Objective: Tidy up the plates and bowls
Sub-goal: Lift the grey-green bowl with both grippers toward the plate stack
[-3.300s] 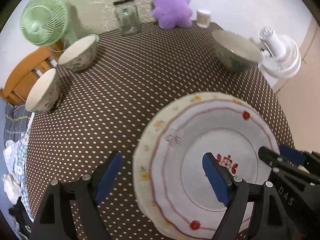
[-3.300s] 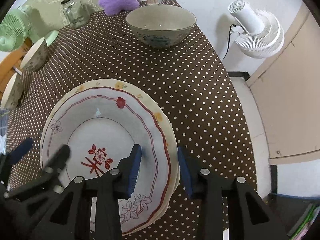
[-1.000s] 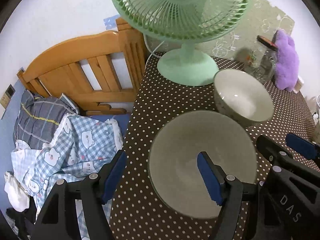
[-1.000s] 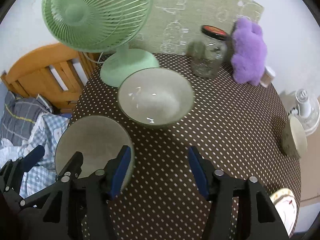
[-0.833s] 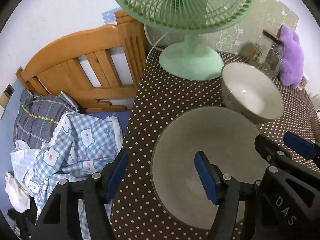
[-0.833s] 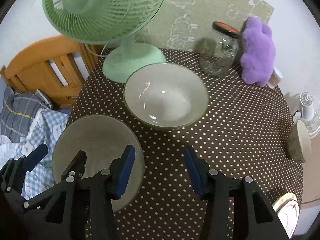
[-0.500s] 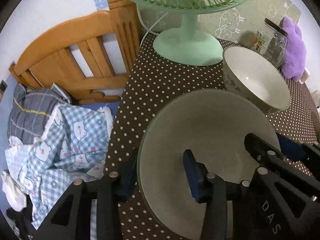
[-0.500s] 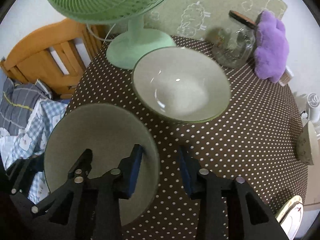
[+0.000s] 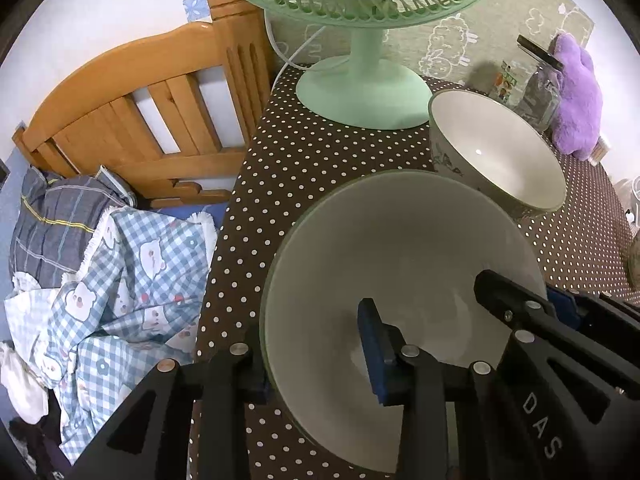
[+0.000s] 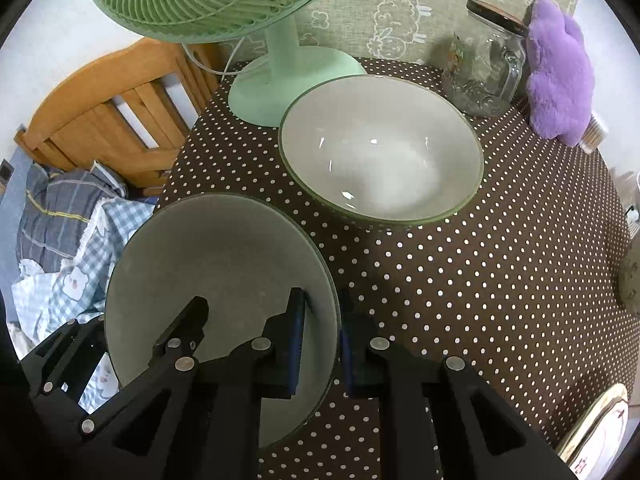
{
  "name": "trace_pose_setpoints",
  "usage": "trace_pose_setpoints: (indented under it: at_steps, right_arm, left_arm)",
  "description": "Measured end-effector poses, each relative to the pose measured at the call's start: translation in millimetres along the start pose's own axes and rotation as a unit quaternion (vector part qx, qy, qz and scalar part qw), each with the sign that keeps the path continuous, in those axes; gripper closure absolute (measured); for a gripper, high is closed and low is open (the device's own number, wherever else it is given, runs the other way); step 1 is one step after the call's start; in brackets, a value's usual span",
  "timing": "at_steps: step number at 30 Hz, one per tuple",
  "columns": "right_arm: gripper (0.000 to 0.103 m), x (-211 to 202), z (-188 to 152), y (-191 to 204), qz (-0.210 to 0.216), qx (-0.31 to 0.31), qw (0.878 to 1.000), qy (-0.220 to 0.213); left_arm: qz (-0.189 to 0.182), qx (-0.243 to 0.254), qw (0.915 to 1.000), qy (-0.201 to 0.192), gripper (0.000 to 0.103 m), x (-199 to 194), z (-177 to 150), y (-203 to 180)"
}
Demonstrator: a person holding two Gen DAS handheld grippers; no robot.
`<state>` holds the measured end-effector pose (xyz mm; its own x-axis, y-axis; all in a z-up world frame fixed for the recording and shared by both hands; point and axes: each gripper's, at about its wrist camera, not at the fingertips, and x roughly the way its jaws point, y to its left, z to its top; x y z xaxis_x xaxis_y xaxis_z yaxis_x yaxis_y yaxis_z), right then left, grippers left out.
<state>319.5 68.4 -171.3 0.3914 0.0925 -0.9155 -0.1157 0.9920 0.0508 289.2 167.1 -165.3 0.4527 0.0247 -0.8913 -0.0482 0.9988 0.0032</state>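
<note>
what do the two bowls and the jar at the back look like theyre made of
Near bowl, gripped at opposite rims by the right gripper and the closing left gripper: probably glazed ceramic, pale with a green rim; it sits in shadow, so its sheen is unclear.
Far bowl: likely the same, glossy with sharp white highlights.
Jar: clear glass, see-through with a handle and dark lid.

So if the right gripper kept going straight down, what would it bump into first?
The right gripper already straddles the near bowl, jaws shut on its right wall, one inside and one outside. Going on, it would likely meet that bowl's wall or the polka-dot tablecloth just beneath; the depth there is hard to judge.
</note>
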Motion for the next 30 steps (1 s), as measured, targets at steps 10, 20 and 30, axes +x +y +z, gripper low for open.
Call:
trace_pose_setpoints:
  at_steps: [10, 20, 30]
  right_arm:
    - [0.084, -9.0, -19.6, -14.5, 0.002, 0.016, 1.000, 0.012]
    - [0.085, -34.9, -50.6, -44.0, -0.014, 0.035, 0.999, 0.017]
    - [0.085, -64.3, -89.3, -74.5, -0.025, 0.050, 0.998, 0.011]
  left_arm:
    - [-0.007, 0.020, 0.9998, 0.007, 0.068, -13.0, -18.2, -19.5]
    - [-0.025, 0.037, 0.9990, 0.012, 0.068, -34.5, -40.3, -52.1]
    - [-0.033, 0.054, 0.9979, 0.017, 0.068, -52.5, -68.5, -83.4]
